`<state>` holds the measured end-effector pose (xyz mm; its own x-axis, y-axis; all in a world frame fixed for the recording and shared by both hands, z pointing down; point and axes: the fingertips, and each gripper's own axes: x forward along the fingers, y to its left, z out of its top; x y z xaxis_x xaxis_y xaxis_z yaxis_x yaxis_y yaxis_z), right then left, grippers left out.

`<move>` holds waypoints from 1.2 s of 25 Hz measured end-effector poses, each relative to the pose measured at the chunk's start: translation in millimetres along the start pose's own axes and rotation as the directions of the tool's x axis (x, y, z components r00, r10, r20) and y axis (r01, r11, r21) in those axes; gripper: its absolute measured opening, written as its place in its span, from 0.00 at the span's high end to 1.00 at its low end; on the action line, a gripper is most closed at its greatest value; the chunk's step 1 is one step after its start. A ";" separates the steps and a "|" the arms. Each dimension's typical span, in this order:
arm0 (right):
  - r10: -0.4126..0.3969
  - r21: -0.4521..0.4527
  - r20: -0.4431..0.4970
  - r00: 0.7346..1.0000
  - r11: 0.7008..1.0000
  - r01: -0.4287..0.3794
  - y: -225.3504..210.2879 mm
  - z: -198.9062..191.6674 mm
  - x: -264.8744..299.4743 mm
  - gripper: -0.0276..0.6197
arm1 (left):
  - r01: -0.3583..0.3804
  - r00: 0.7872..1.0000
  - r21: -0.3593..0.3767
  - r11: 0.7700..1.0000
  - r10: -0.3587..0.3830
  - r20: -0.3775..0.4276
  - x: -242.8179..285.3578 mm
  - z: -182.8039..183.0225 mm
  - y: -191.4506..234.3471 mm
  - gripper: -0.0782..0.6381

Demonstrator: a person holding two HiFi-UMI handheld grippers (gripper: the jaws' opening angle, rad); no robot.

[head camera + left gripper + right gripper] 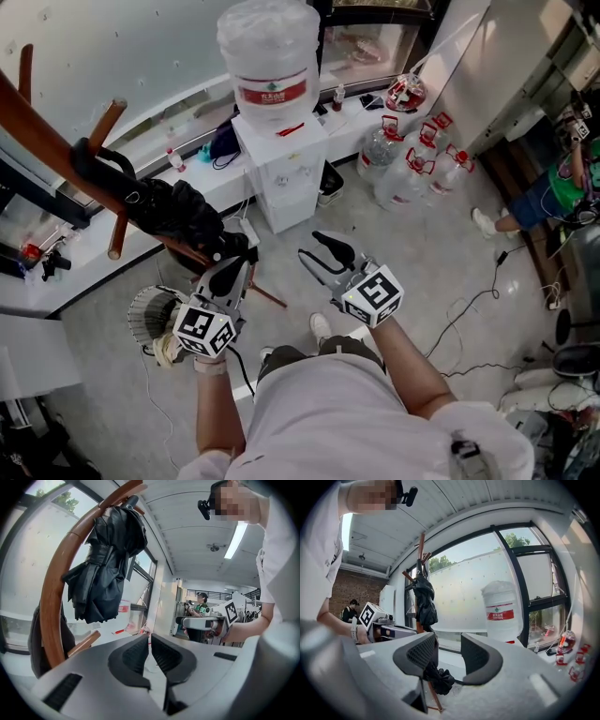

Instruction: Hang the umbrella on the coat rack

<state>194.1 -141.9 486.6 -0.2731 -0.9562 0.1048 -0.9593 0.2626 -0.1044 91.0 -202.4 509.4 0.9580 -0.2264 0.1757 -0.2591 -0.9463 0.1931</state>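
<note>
umbrella [105, 569]: matt black cloth | coat rack [51, 597]: glossy brown wood, likely varnished

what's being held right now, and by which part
Nothing. Left gripper and right gripper have empty jaws; the umbrella hangs on the coat rack, untouched.

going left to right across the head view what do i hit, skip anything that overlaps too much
umbrella on the coat rack → left gripper → right gripper → water jugs on the floor → seated person at far right. The water dispenser is left out: it spans both grippers.
</note>
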 end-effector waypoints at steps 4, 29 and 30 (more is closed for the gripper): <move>-0.021 0.011 -0.007 1.000 1.000 0.021 -1.6 -8.5 -3.5 0.68 | 0.016 1.000 0.001 1.000 -0.016 0.004 0.9 -2.2 -4.1 0.89; -0.045 -0.008 -0.027 0.999 0.999 0.045 0.8 -15.4 -3.0 0.68 | -0.003 1.000 -0.004 1.000 0.003 0.003 -7.7 -8.1 -1.1 0.88; -0.044 -0.008 -0.027 0.999 0.999 0.043 0.5 -15.1 -2.8 0.68 | -0.005 1.000 -0.005 1.000 0.005 0.004 -7.9 -7.4 -0.5 0.89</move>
<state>193.3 -137.1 501.2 -0.2329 -0.9629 0.1364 -0.9708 0.2219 -0.0914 82.7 -198.4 515.1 0.9574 -0.2318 0.1724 -0.2641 -0.9442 0.1970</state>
